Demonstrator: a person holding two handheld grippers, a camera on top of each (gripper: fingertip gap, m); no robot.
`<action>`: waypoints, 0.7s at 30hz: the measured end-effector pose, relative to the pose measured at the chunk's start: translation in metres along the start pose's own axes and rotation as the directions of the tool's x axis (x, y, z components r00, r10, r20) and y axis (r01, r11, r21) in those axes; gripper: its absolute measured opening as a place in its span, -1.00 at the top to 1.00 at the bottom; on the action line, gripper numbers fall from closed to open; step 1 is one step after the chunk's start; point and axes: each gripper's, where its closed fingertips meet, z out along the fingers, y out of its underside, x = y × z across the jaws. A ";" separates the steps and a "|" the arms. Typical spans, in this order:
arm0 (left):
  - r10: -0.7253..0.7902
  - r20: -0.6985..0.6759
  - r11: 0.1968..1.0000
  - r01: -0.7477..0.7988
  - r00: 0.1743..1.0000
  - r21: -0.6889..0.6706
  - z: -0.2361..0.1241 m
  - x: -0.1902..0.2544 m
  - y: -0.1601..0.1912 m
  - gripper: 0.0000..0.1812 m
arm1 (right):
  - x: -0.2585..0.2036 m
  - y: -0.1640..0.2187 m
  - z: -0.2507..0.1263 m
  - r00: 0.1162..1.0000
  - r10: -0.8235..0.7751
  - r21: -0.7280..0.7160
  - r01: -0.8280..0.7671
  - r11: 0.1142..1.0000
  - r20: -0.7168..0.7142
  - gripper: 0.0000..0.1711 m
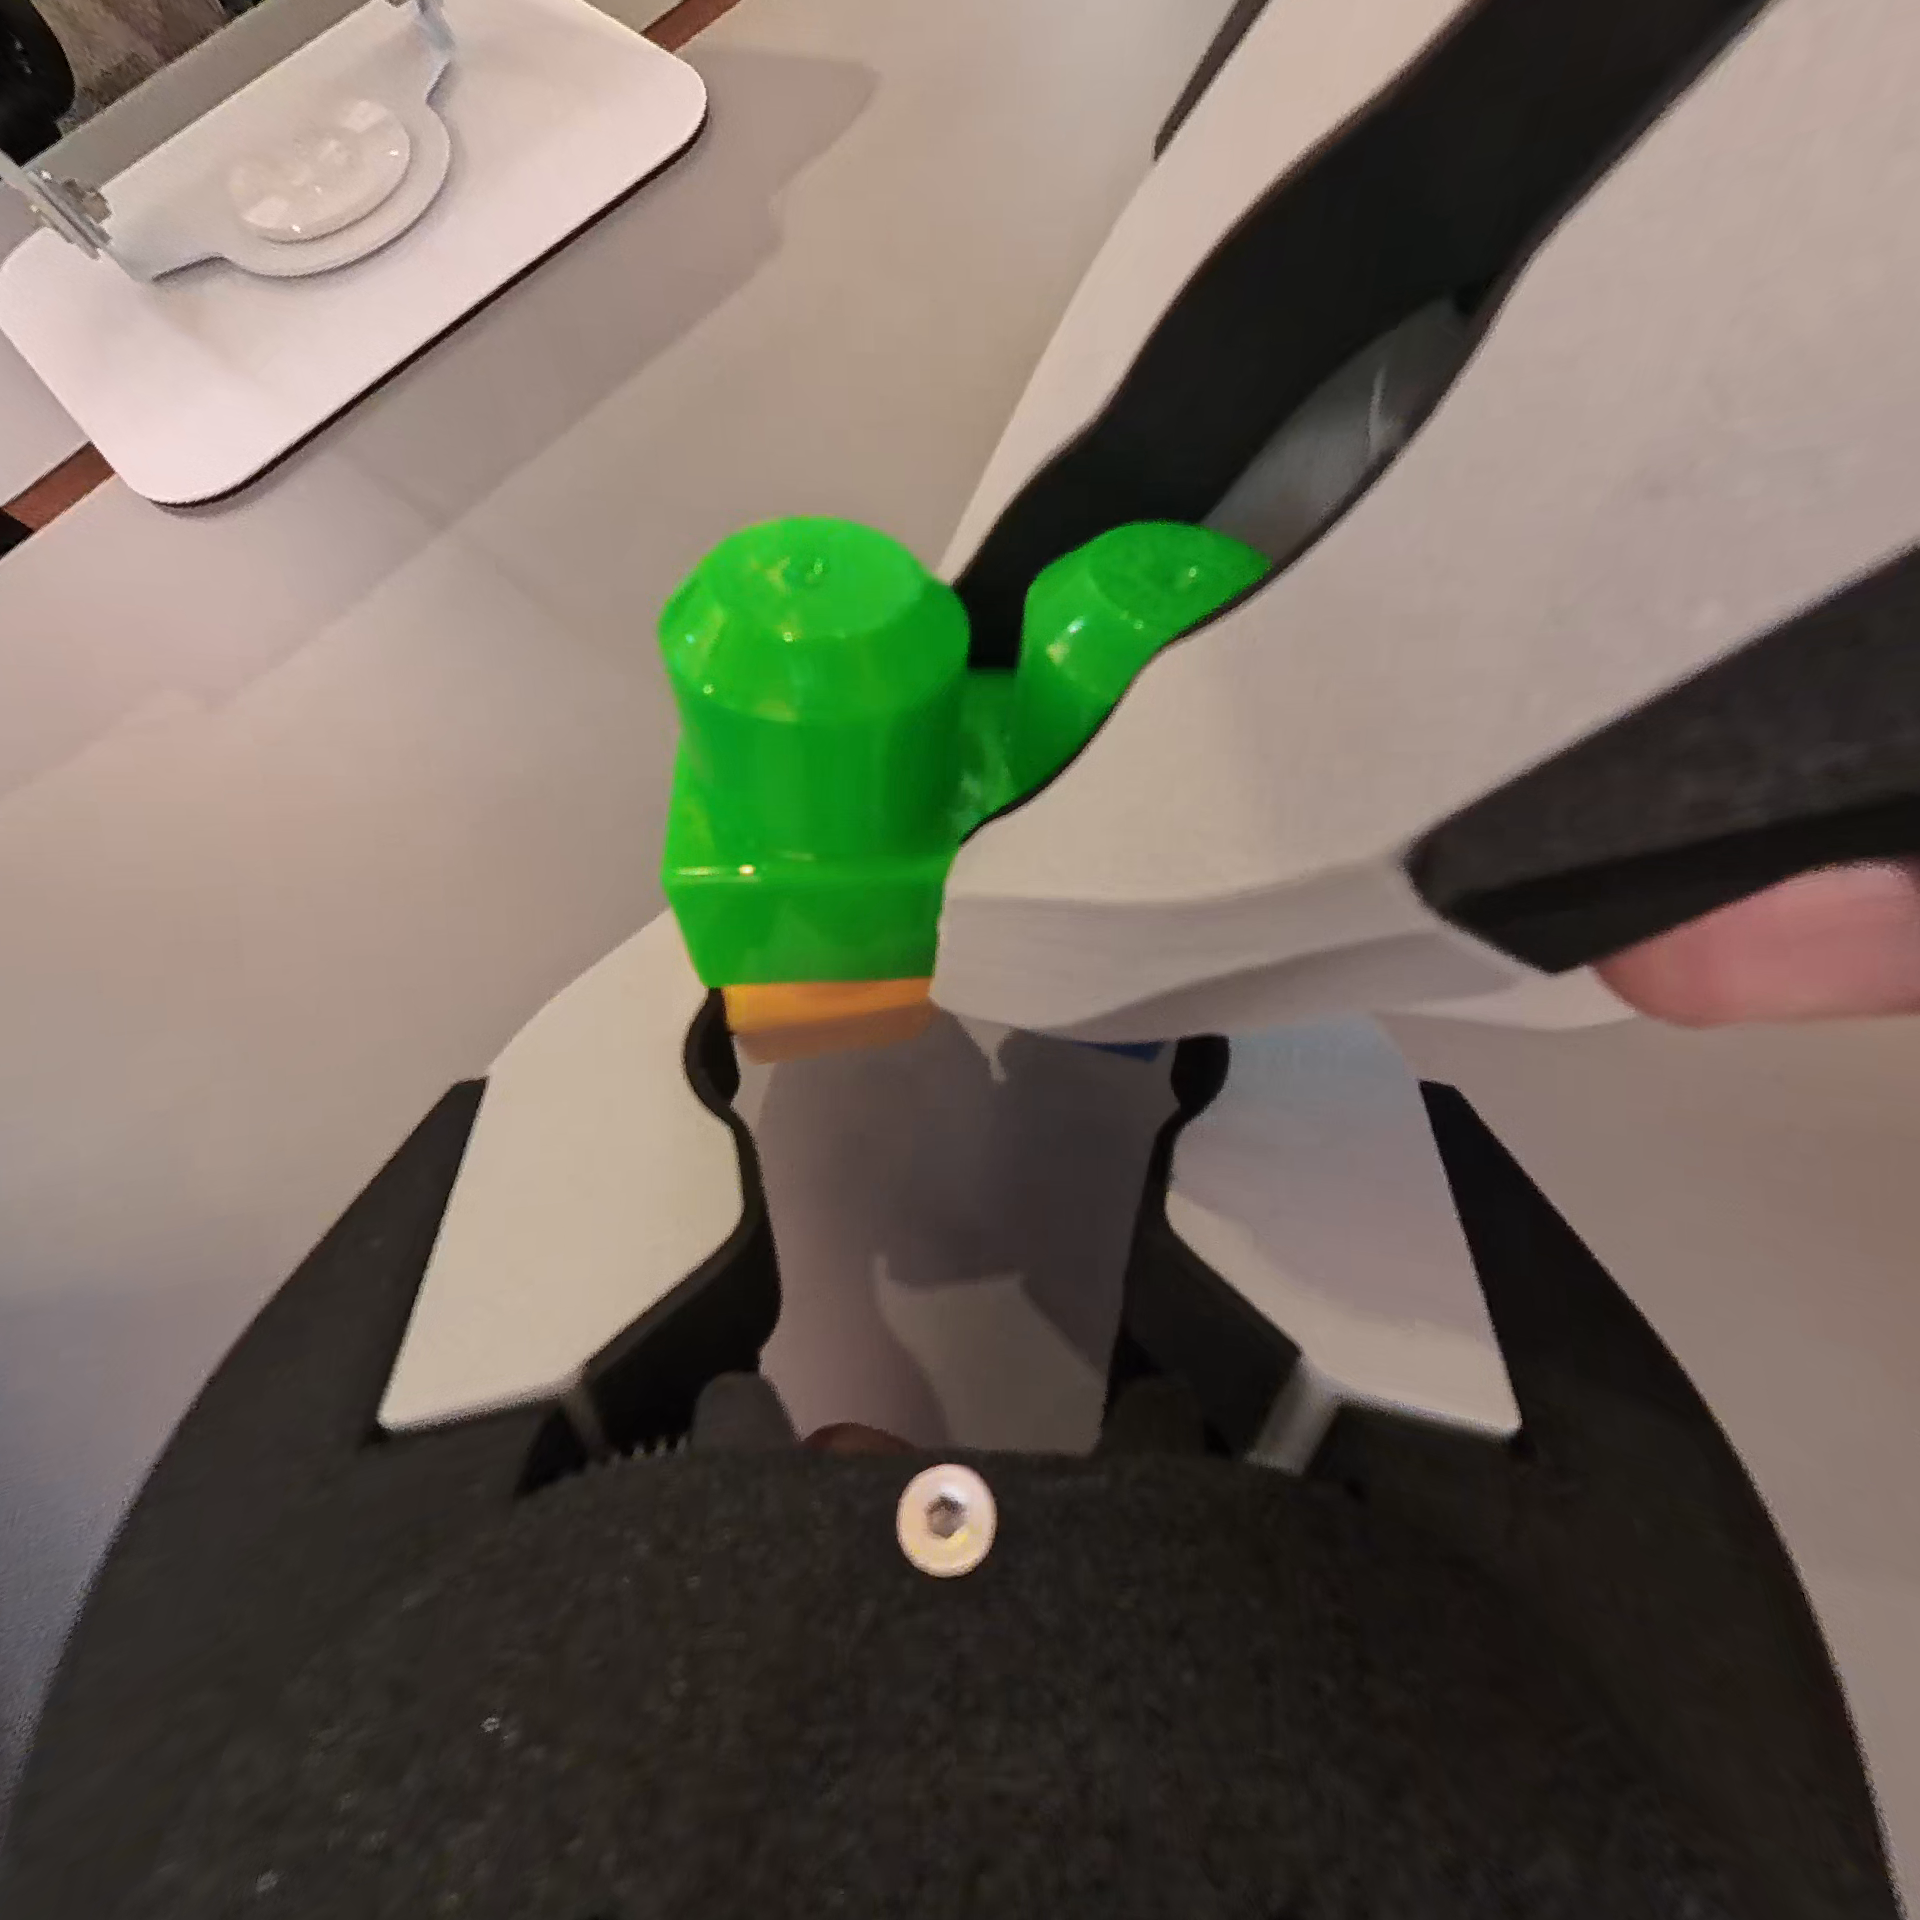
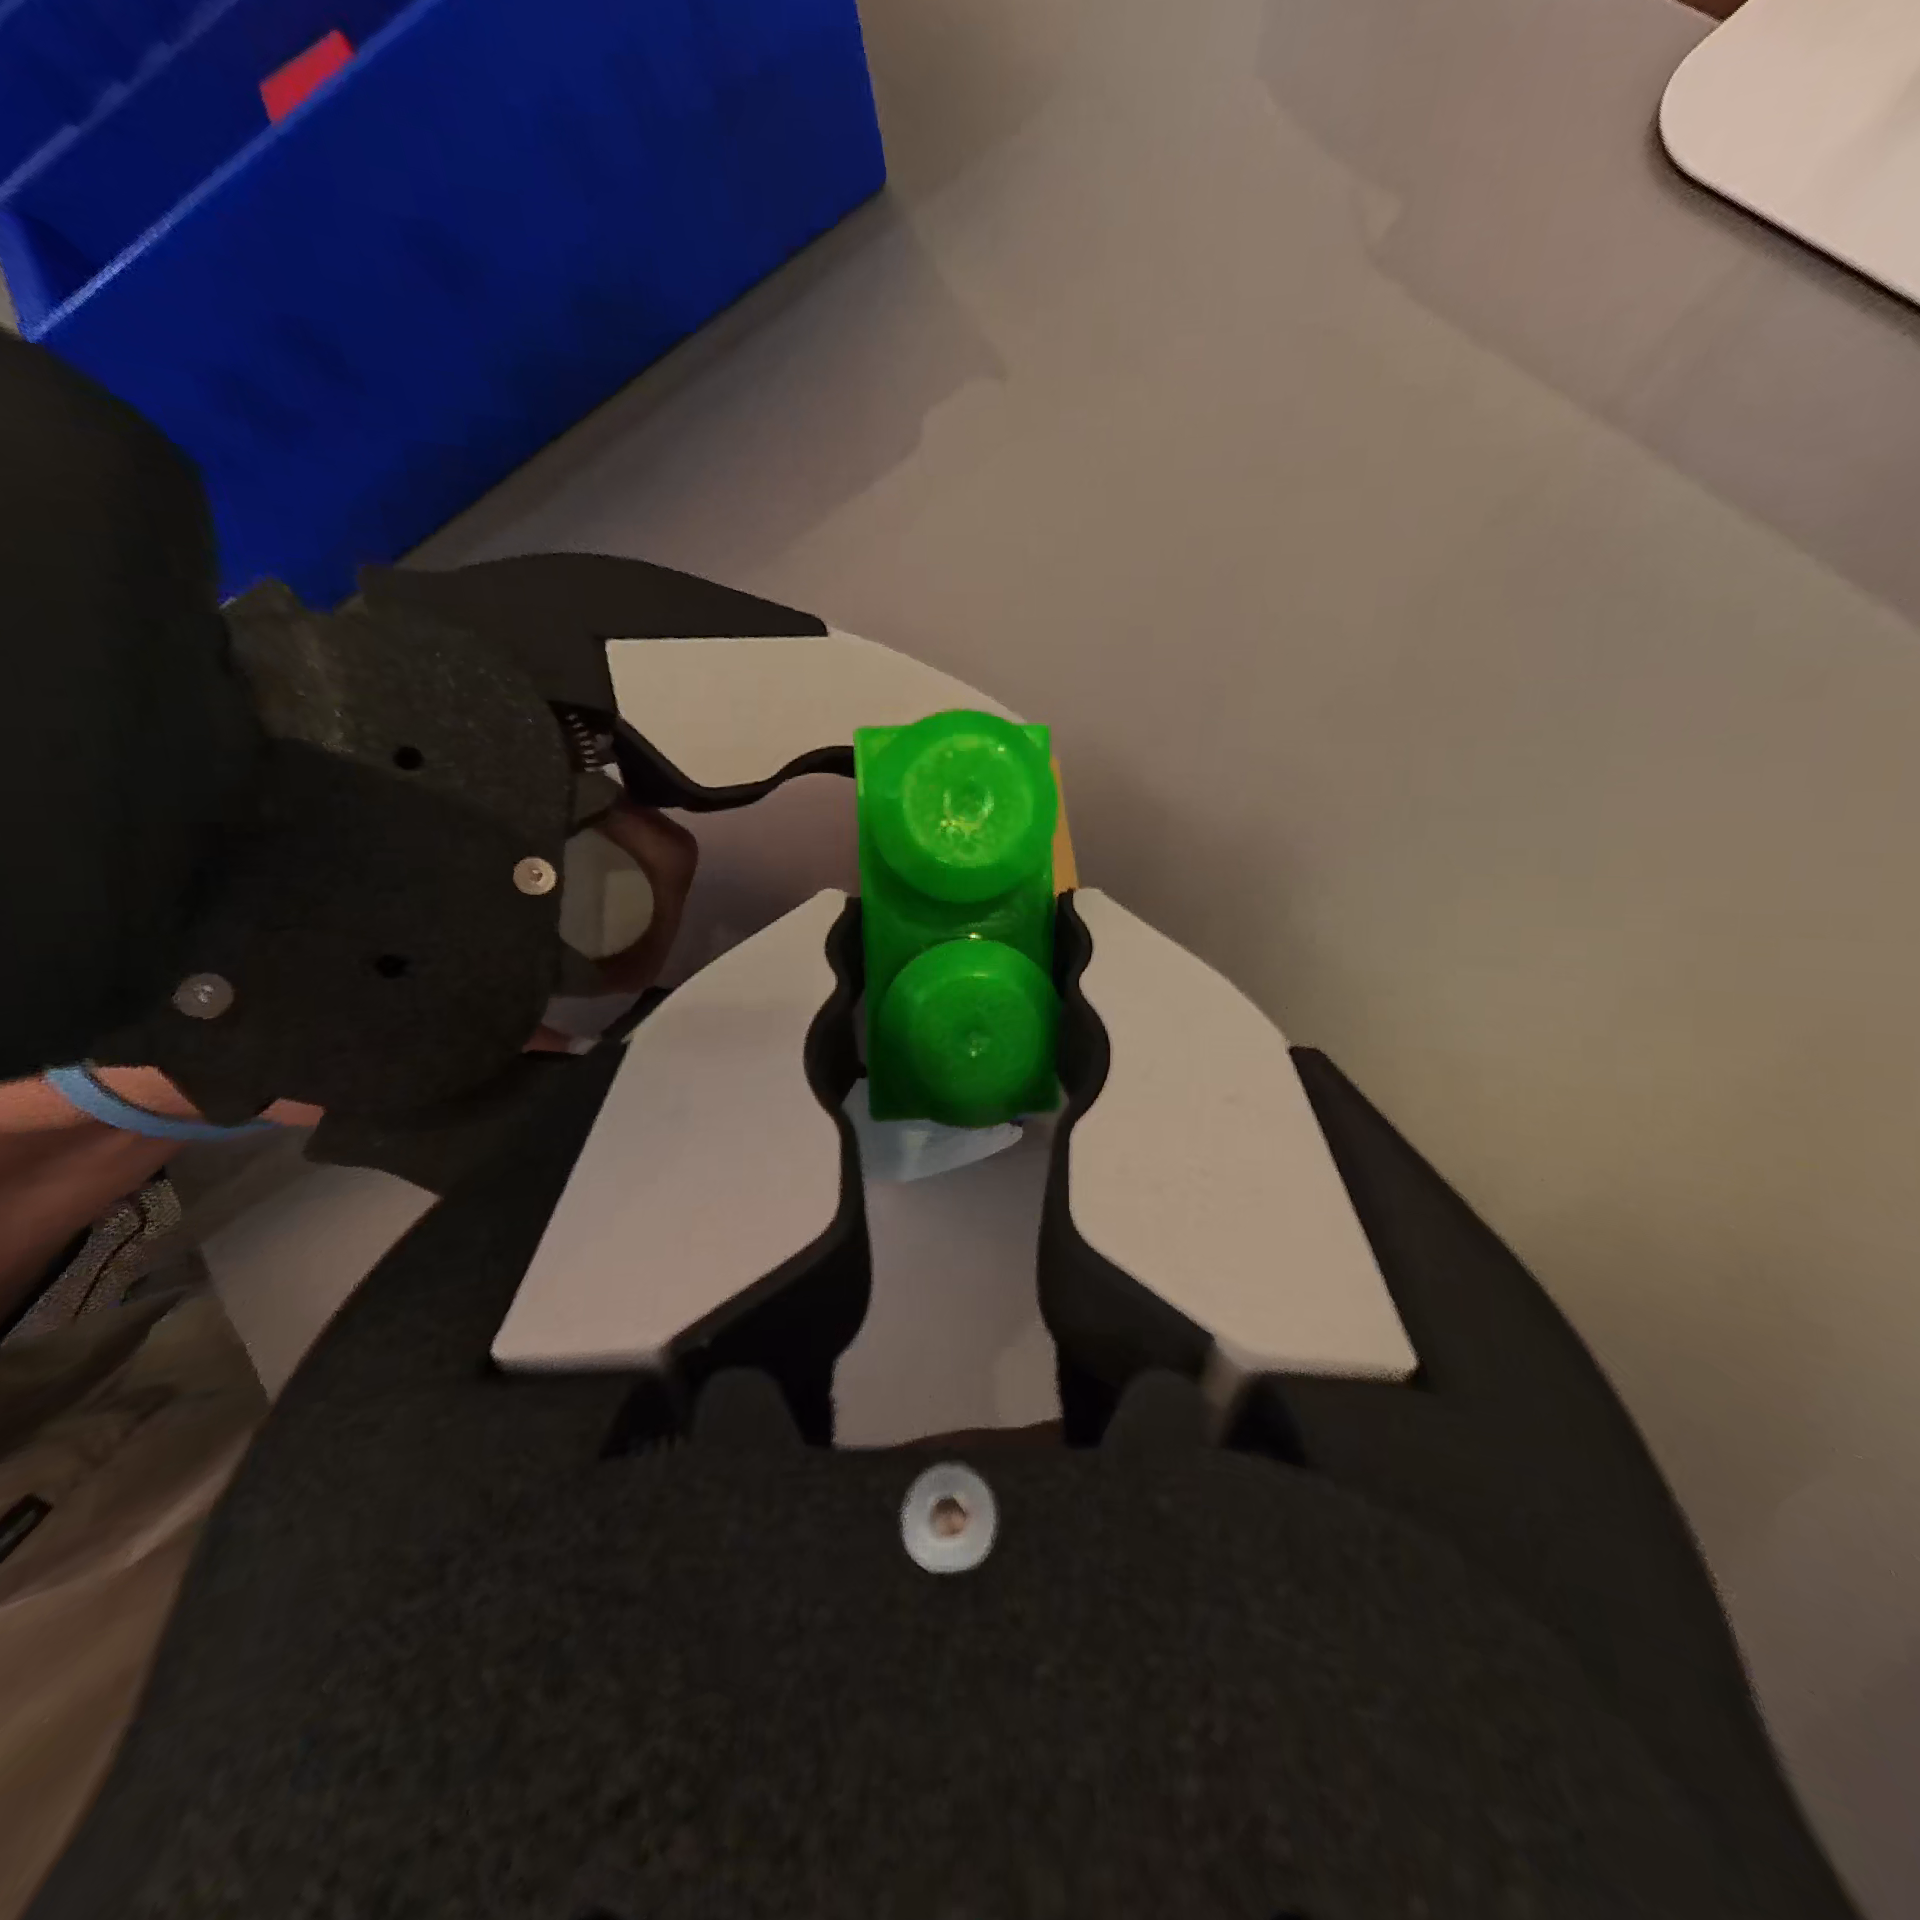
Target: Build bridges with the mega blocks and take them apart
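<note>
Two claws: right claw [image 2: 956, 997] clamps green block [image 2: 961, 914]; left claw [image 1: 951, 1049] pinches yellow block [image 1: 821, 1013] below.

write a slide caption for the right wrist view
Right hand-held gripper shut on a green block stacked on a yellow block, left hand-held gripper alongside.

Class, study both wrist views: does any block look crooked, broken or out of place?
Nothing looks broken. The green block sits slightly off-square on the orange block beneath it: an orange strip shows along one side only. The right hand-held gripper clamps the green block; the left hand-held gripper reaches the stack lower down.
</note>
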 end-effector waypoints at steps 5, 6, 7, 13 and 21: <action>-0.017 -0.018 1.000 0.017 1.000 0.015 -0.010 0.007 0.006 0.09 | -0.014 0.004 0.001 0.999 -0.002 -0.023 0.003 1.000 0.049 0.57; -0.023 -0.024 1.000 0.023 0.999 0.016 -0.012 0.008 0.006 0.09 | -0.017 0.005 0.001 0.998 0.002 -0.026 0.000 1.000 0.065 0.53; -0.026 -0.028 1.000 0.027 0.999 0.012 -0.014 0.008 0.008 0.09 | -0.020 0.005 0.001 0.997 0.004 -0.026 -0.002 1.000 0.076 0.49; -0.055 -0.032 0.998 0.055 0.998 -0.006 -0.023 0.004 0.022 0.08 | -0.021 -0.001 -0.013 0.995 0.022 0.063 -0.028 0.998 0.093 0.36; -0.021 -0.052 0.992 0.028 0.998 0.122 -0.066 0.012 0.024 0.08 | -0.036 0.021 -0.069 0.972 0.047 0.255 -0.107 0.961 0.232 0.22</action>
